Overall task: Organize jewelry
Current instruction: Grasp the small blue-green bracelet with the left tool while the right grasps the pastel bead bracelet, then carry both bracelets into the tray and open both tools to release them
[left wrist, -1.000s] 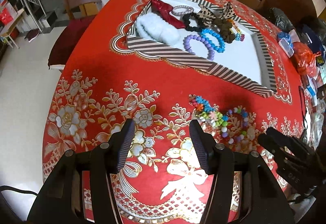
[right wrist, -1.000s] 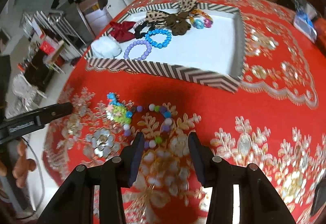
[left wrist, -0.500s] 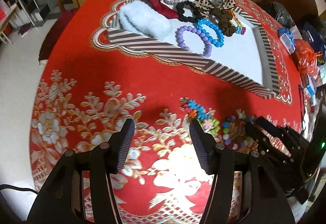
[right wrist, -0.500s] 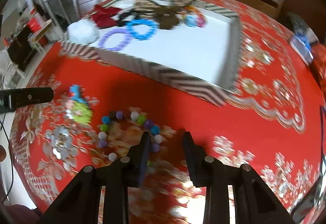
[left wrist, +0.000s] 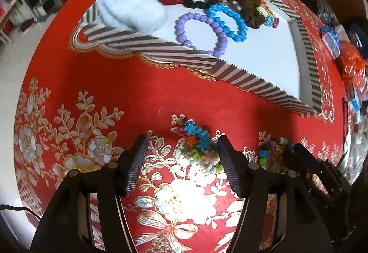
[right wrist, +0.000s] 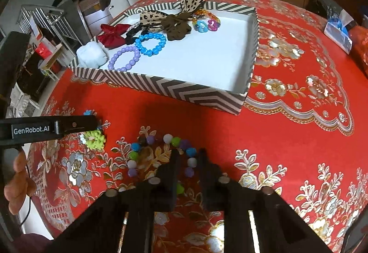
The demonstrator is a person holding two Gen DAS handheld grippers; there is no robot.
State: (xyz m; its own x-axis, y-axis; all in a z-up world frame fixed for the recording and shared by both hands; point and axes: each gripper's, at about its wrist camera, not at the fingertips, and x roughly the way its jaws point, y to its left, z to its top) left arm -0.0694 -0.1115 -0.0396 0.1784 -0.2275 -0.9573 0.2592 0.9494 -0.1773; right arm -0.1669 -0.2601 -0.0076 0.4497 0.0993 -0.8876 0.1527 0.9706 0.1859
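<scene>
Tray (right wrist: 161,88) behind two bracelets on table: flower bracelet (right wrist: 95,136) left, bead bracelet (right wrist: 161,156) right.

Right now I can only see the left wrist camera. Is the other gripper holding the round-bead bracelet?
Observer: No. The right gripper is open, with two beads of the multicoloured bracelet in the gap.
Operator: Is the whole bracelet on the table?
Observer: Yes, it lies as a loop on the tablecloth, in front of the striped box.
Operator: Where's my gripper?
Observer: The left gripper crosses the flower bracelet; green flowers show below it.
</scene>
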